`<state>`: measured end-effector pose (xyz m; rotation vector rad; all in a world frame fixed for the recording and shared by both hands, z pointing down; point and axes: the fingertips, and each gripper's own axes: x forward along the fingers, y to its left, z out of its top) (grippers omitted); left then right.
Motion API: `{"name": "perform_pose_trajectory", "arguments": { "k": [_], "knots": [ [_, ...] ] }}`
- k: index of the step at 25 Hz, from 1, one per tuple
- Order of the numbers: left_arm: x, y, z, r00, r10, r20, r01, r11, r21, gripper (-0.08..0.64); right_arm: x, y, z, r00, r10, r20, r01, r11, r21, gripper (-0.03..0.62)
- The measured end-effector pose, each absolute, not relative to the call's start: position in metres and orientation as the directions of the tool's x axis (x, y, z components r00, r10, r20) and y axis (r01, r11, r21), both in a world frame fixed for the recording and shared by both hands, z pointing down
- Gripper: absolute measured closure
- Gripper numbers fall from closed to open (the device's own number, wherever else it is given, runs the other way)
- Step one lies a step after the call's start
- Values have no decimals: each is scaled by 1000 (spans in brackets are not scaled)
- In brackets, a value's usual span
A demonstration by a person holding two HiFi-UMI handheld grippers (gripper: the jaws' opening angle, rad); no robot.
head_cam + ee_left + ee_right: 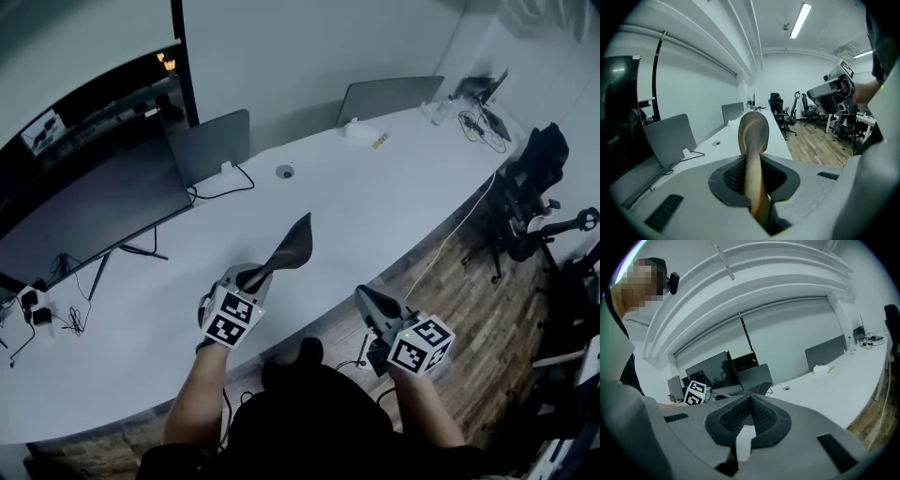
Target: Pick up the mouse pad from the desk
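Nearest the person, the right gripper [367,298] hangs by the near edge of the table [394,187], jaws together with nothing between them. Left of it, the left gripper [251,277] is clamped on one end of the mouse pad [292,246]. The pad is clear of the table, twisted edge-on, its long axis running straight out from the jaws toward the far side. Any further lift looks to be the left hand's job alone. Beyond the pad, a round cable grommet [285,172] sits in the table.
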<state>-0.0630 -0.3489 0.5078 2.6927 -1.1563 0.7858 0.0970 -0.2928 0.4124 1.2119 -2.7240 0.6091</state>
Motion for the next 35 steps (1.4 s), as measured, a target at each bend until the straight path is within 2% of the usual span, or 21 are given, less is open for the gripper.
{"name": "perform_pose_trajectory", "arguments": {
  "k": [14, 30, 35],
  "knots": [
    [-84, -335, 469, 501, -723, 476, -786, -610, -99, 508, 87, -314, 393, -763, -617, 191, -643, 694, -323, 588],
    [-19, -334, 415, 439, -796, 416, -847, -521, -103, 508, 167, -334, 379, -800, -578, 158, -597, 747, -291, 588],
    [-3, -333, 395, 443, -820, 364, -856, -507, -101, 508, 196, -339, 361, -774, -622, 118, -629, 734, -254, 588]
  ]
}}
